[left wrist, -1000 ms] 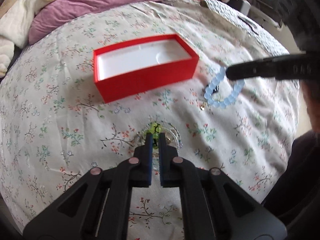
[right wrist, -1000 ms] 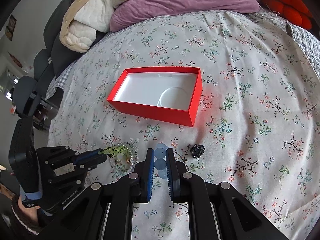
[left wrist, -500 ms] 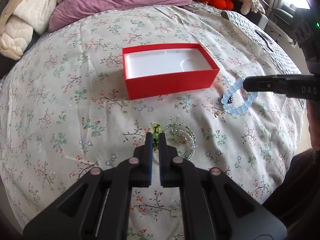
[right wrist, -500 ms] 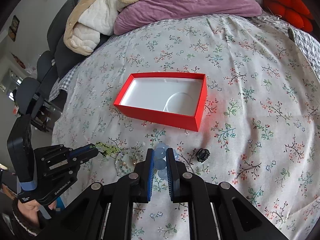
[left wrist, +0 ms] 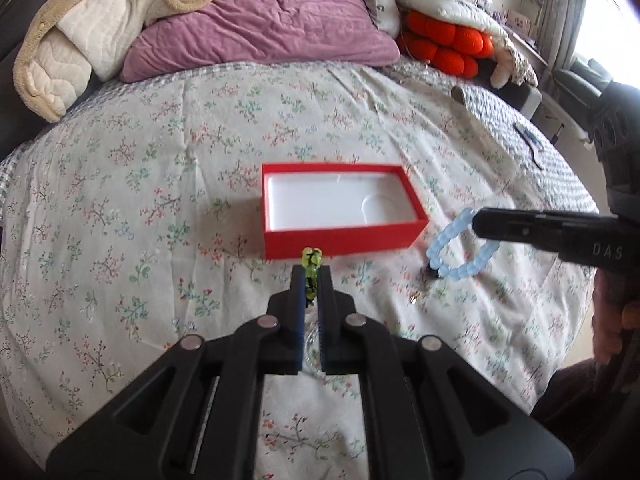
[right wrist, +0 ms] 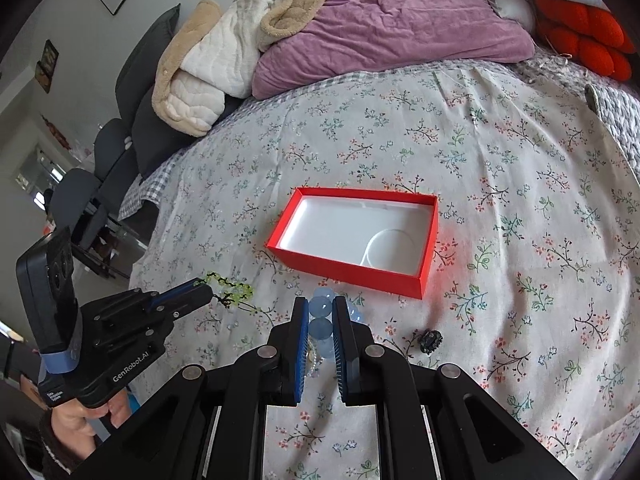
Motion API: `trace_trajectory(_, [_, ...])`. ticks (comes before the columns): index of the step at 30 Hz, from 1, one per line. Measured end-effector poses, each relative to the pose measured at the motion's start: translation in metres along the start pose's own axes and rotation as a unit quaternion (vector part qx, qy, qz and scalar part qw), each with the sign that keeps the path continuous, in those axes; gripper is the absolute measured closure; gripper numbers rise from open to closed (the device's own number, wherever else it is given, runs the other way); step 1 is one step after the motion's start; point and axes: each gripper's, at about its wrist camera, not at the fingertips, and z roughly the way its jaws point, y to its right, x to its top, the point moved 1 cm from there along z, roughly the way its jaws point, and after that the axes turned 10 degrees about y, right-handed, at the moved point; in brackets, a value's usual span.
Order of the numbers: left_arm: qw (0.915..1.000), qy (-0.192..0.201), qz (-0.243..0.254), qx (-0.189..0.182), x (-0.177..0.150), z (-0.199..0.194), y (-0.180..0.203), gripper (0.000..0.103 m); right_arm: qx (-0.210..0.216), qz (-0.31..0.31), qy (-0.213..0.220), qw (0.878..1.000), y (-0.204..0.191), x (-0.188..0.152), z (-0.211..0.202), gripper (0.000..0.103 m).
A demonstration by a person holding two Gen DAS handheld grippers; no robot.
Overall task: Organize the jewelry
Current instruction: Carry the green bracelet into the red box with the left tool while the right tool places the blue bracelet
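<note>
A red box with a white empty inside lies open on the flowered bedspread. My left gripper is shut on a green beaded bracelet, held above the cloth just in front of the box. From the right wrist view, the left gripper holds the green bracelet dangling from its tip. My right gripper is shut on a pale blue bead bracelet, which hangs as a loop to the right of the box.
A clear bead bracelet lies on the bedspread under the left fingers. A small black piece and a tiny gold piece lie right of it. A purple pillow, a beige blanket and an orange cushion line the far side.
Both grippers have risen, each with its bracelet. The green bracelet has come up off the clear one, and the blue loop now hangs free of the cloth.
</note>
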Motion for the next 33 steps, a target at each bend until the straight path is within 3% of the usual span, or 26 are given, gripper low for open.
trace_trajectory(8, [0.9978,0.054,-0.037,-0.01,0.033,0.016,0.009,0.097,-0.013,0.012,0.047,0.999,-0.006,0.031,0.008,0.091])
trace_trajectory(13, [0.9934,0.079,-0.075,-0.037,0.043,0.043,0.003,0.097,-0.01,0.012,0.062,0.998,-0.007,0.047,0.031,0.091])
trace_trajectory(18, [0.9929,0.052,-0.104,-0.02,0.038,0.084,-0.006,0.097,-0.005,0.022,0.046,0.999,0.002,0.05,0.066,0.091])
trace_trajectory(23, [0.996,0.004,-0.089,0.013,0.026,0.116,-0.005,0.097,-0.053,0.014,0.017,0.998,0.019,0.043,0.093,0.091])
trace_trajectory(30, [0.9974,-0.014,-0.066,0.024,0.022,0.123,0.001,0.097,-0.094,0.005,0.024,0.995,0.036,0.042,0.092,0.09])
trace_trajectory(33, [0.9976,-0.02,-0.062,0.023,0.021,0.118,0.003,0.086,-0.088,0.006,0.026,0.996,0.037,0.044,0.088,0.089])
